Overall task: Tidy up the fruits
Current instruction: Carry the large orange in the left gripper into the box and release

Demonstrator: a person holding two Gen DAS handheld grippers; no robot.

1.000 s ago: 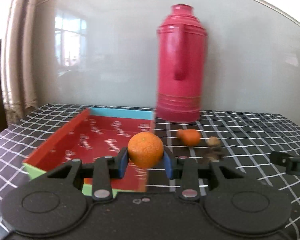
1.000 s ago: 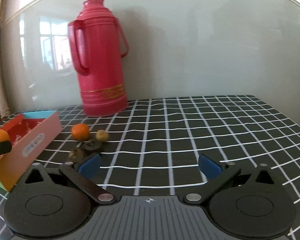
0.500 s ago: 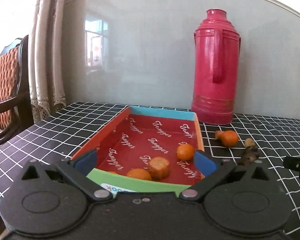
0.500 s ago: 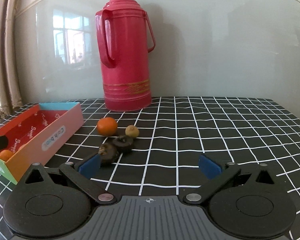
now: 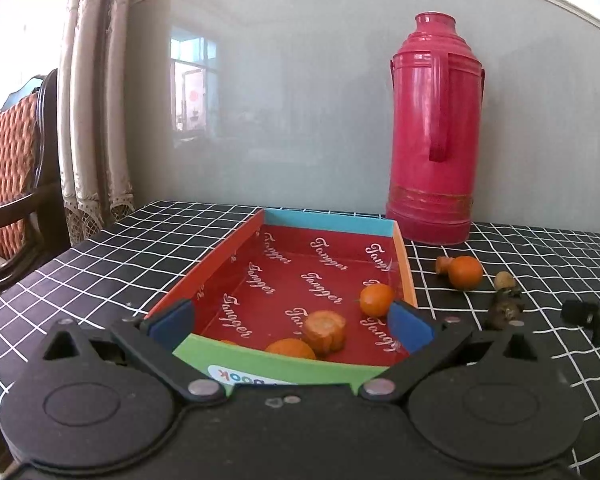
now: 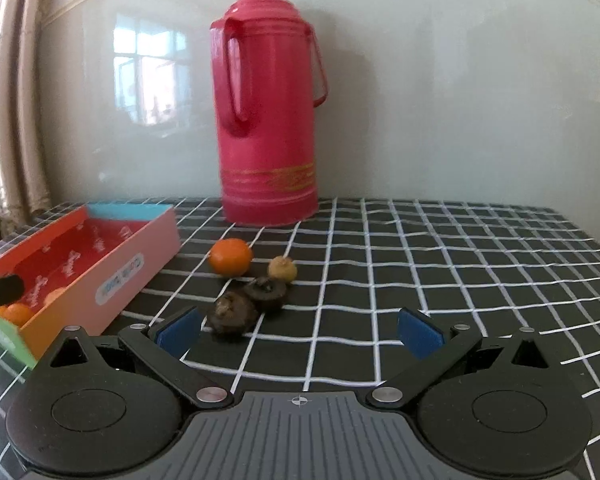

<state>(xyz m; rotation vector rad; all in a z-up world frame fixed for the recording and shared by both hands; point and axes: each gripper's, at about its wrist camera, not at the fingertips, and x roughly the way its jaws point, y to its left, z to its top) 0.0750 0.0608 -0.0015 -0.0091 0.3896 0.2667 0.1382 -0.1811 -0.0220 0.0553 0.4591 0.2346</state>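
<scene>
Left wrist view: the small orange [image 5: 376, 300] lies in my red box [image 5: 204, 280], near its right wall, by a carrot piece [image 5: 325, 330]. My left gripper [image 5: 290, 322] has just been opening; its jaws are spread wide with nothing pinched. My right gripper [image 6: 299, 330] is spread wide too, near two dark fruits [image 6: 232, 314] and another orange [image 6: 230, 256] on the checked cloth [image 6: 440, 280].

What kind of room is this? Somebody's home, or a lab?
Most likely a home, perhaps a dining room. A red thermos flask stands on a table with a black checked cloth, a wooden chair with patterned upholstery sits beside it, and lace-edged curtains hang nearby.
</scene>
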